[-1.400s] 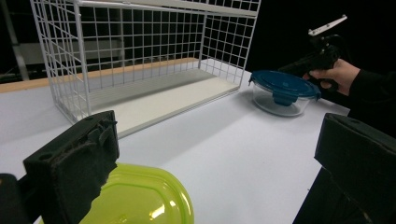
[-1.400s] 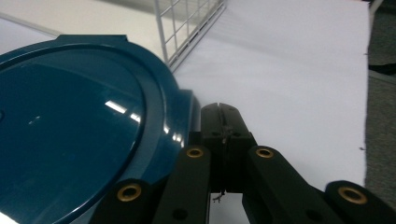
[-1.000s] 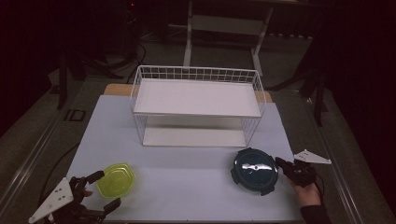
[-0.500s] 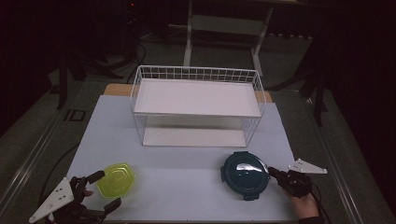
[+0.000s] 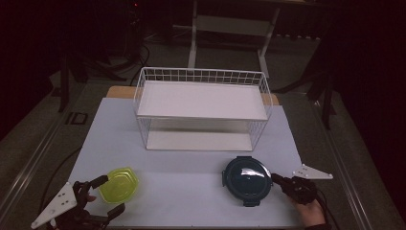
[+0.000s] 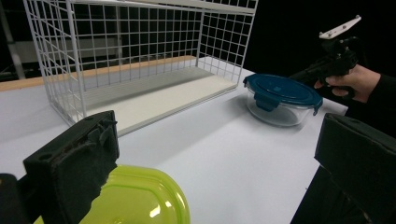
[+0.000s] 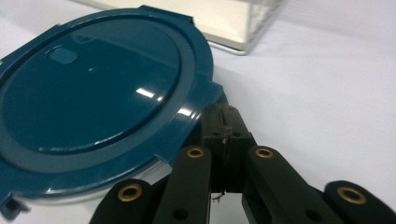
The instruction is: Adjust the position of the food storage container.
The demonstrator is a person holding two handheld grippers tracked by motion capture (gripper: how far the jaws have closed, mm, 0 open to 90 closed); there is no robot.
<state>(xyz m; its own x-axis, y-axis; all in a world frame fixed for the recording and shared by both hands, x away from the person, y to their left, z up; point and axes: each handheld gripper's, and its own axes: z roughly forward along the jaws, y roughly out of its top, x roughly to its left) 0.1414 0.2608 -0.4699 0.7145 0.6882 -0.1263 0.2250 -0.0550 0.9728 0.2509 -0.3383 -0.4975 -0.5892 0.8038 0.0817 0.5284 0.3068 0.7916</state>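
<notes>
**Nudging step at round container**

Right gripper (image 5: 277, 180), jaws pressed together and empty, tip against rim of round glass container with dark teal lid (image 5: 247, 177) on white surface (image 5: 191, 191), near white wire rack (image 5: 203, 108). Left gripper (image 5: 109, 194), jaws apart, straddling yellow-green hexagonal lidded container (image 5: 121, 184). Next, probably: steady push toward rack, kept low to avoid tipping.

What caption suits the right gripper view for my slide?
Shut right gripper at the rim of a dark blue round lid, with a white wire rack behind.
</notes>
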